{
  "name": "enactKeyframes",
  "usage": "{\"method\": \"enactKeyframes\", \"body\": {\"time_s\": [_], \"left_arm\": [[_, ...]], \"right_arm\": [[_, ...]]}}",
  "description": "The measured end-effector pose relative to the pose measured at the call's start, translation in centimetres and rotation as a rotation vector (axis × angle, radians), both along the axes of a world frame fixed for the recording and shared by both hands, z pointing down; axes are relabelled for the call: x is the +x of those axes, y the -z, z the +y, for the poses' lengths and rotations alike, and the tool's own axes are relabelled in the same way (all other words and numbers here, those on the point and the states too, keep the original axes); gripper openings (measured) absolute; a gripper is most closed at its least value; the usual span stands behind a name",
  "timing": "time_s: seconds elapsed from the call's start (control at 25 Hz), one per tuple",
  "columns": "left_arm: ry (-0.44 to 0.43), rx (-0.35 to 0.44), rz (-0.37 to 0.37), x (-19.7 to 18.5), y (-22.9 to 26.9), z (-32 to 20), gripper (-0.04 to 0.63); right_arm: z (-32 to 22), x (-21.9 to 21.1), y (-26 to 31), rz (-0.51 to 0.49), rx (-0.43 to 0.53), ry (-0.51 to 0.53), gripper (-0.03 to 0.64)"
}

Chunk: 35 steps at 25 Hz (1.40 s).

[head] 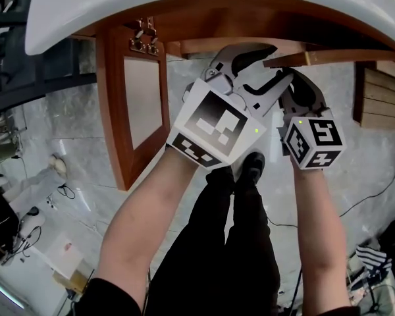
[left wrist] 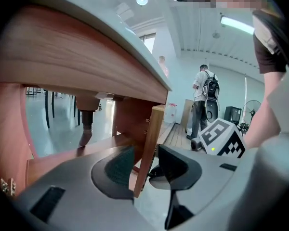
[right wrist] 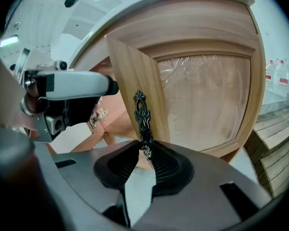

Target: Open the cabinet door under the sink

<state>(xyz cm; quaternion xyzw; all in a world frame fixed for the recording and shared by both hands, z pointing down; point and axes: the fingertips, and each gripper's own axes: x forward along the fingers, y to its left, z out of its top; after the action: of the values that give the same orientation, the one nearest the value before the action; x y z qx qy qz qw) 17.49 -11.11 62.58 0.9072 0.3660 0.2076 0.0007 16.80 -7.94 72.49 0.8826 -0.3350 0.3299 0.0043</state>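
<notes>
We judge the job well under way but not finished. In the head view the cabinet under the white sink (head: pixel 184 5) has two wooden doors. The other door (head: pixel 135 104), at the left of the frame, already stands swung far out with its hinges (head: pixel 143 43) showing. The cabinet door (head: pixel 316 56) we are working on, at the upper right, is only part-way out from the front. Our right gripper (right wrist: pixel 144 155) has its jaws closed narrow on the lower end of that door's dark ornate handle (right wrist: pixel 142 114). The handle sits just left of centre in the right gripper view, with the door's panel filling the frame to its right. Our left gripper (left wrist: pixel 147 163) has its jaws spread wide. The door's free edge stands between them at the lower centre of the left gripper view, and as far as we can see neither pad presses on it. What is left, in our judgement, is to swing this door further out until it stands as wide as its neighbour. As for writing, we find no brand or label on the cabinet or the handle. The marker cube (head: pixel 313 140) shows only black-and-white square patterns, and the bottles (right wrist: pixel 275 76) at the right edge of the right gripper view are too small for us to read.
</notes>
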Motion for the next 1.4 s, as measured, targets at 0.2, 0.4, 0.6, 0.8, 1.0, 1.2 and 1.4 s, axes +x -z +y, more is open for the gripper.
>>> {"method": "enactKeyframes", "body": {"time_s": [0.2, 0.4, 0.6, 0.8, 1.0, 1.2, 1.4], "left_arm": [[-0.05, -0.001, 0.018, 1.0, 0.5, 1.7, 0.164], [-0.077, -0.032, 0.008, 1.7, 0.7, 2.7, 0.142], [-0.108, -0.033, 0.006, 2.0, 0.9, 3.3, 0.124], [-0.142, -0.025, -0.003, 1.8, 1.0, 3.6, 0.12], [-0.15, -0.01, -0.017, 1.1, 0.7, 3.7, 0.117], [-0.186, 0.034, -0.023, -0.8, 0.6, 4.9, 0.109], [-0.148, 0.036, -0.027, -2.0, 0.8, 5.7, 0.107]], "right_arm": [[0.0, 0.0, 0.0, -0.003, 0.004, 0.011, 0.095], [0.1, 0.1, 0.3, -0.006, 0.007, 0.014, 0.095], [0.1, 0.4, 0.4, -0.035, 0.03, 0.002, 0.097], [0.5, 0.1, 0.7, -0.024, 0.047, -0.015, 0.114], [2.9, -2.1, 1.8, -0.011, 0.061, -0.033, 0.097], [5.5, -3.2, 3.7, 0.014, 0.039, -0.03, 0.066], [7.3, -3.7, 7.7, 0.098, 0.05, -0.01, 0.059]]}}
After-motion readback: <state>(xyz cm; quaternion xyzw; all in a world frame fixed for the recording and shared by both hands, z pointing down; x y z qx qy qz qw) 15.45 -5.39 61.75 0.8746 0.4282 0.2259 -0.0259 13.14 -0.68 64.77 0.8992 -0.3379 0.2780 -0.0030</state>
